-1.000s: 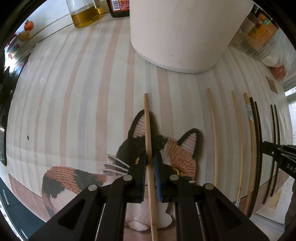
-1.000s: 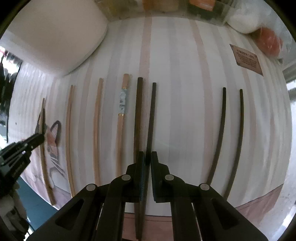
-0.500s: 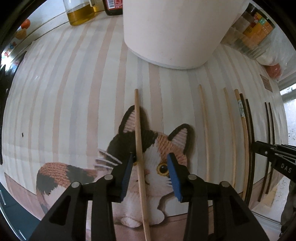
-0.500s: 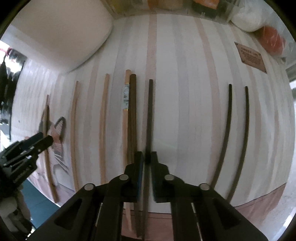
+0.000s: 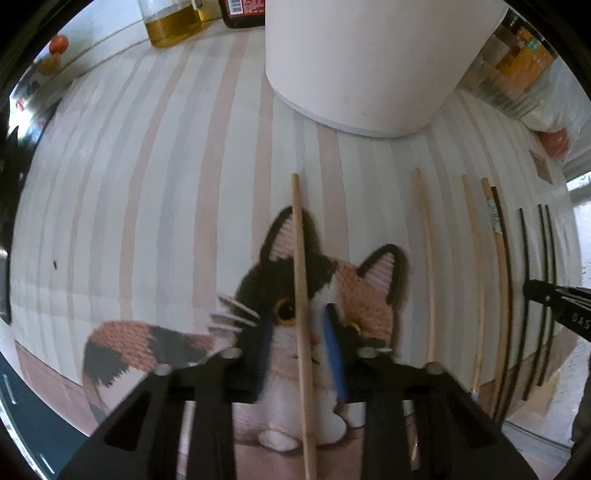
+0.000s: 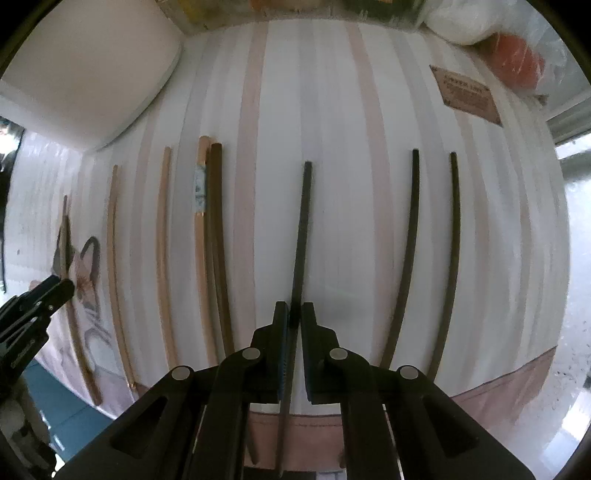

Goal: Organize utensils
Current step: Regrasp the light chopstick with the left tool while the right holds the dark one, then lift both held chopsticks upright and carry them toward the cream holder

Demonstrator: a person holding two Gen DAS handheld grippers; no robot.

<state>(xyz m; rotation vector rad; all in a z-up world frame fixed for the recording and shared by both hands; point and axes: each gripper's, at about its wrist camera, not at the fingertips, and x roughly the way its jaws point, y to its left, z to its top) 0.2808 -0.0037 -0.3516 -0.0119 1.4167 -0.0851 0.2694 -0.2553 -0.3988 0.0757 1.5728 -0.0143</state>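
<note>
Several chopsticks lie in a row on a striped mat. My left gripper (image 5: 297, 325) is open, its jaws either side of a light wooden chopstick (image 5: 300, 266) that lies on the cat picture (image 5: 325, 295). My right gripper (image 6: 294, 314) is shut on a black chopstick (image 6: 302, 221) and holds it between a dark brown chopstick (image 6: 218, 236) on the left and two black chopsticks (image 6: 408, 236) on the right. More light wooden chopsticks (image 6: 162, 236) lie further left. The left gripper also shows at the left edge of the right wrist view (image 6: 40, 299).
A large white container (image 5: 373, 59) stands at the back of the mat. An oil jar (image 5: 171, 18) and a dark bottle (image 5: 243, 11) stand behind it. Packets (image 5: 524, 51) and a bag with a red item (image 6: 517, 59) lie at the back right.
My left gripper has opened and let go of the light wooden chopstick. My right gripper has moved the black chopstick to the right, away from the dark brown one.
</note>
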